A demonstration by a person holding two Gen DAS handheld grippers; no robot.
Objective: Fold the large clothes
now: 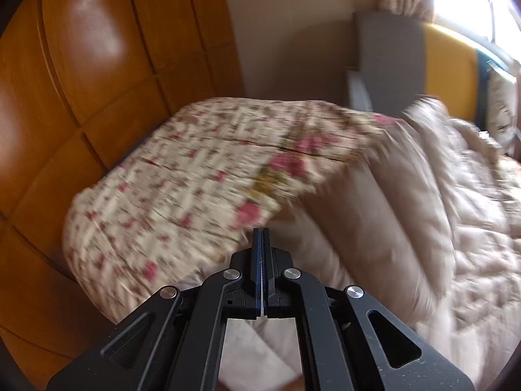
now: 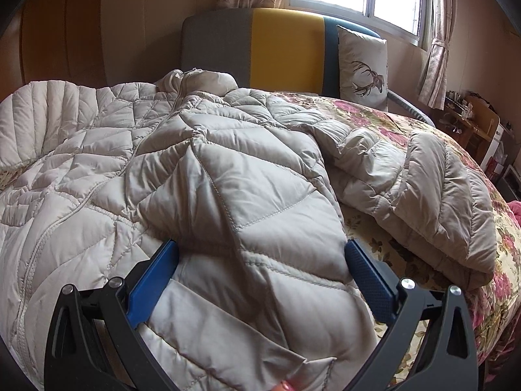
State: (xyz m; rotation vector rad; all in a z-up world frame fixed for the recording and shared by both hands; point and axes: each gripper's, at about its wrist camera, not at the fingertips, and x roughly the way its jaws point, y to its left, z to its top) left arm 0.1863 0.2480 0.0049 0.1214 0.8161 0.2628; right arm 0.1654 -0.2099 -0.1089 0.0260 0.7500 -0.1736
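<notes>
Two grippers over one bed. Landmark: floral bedspread (image 2: 456, 150). Quilted beige down coat (image 2: 202, 163) lies spread across the bedspread, collar end toward the grey-and-yellow headboard (image 2: 260, 45), one sleeve (image 2: 433, 202) bunched on the side nearer the deer cushion (image 2: 363, 65). Right gripper (image 2: 262, 247) spread wide, blue pads (image 2: 153, 280) flanking a raised fold of coat at its near hem. Left gripper (image 1: 261, 231) pressed fully together with nothing visible between the fingers, poised above the bedspread's blurred edge beside the coat; wooden wardrobe panels (image 1: 97, 65) behind
</notes>
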